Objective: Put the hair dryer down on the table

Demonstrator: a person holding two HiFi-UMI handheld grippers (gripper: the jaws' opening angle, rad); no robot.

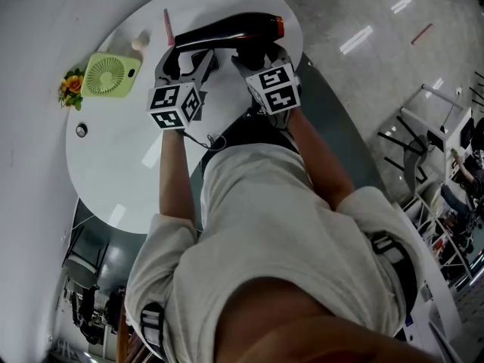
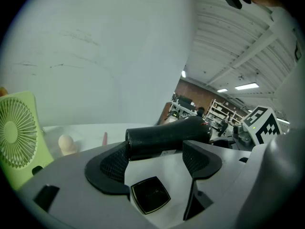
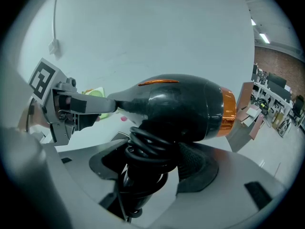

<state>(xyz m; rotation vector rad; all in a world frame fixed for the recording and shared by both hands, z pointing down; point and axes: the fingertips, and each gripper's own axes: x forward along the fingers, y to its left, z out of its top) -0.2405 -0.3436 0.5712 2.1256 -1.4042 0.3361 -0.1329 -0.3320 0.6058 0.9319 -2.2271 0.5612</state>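
Close beside hair dryer (image 1: 227, 30) lies pink stick (image 1: 168, 26).

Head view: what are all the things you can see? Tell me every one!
table: one, white, round, in front of the person
dryer: one, black with an orange ring, at the table's far edge
fan: one, green, table's left side
flowers: one bunch, orange and yellow, left of the fan
stick: one, pink, by the dryer's nozzle
egg-shaped thing: one, beige, between fan and stick
disc: one, grey, table's left edge
left gripper: one, grey, jaws apart at the nozzle
right gripper: one, grey, shut on the dryer's handle
person: one, pale shirt
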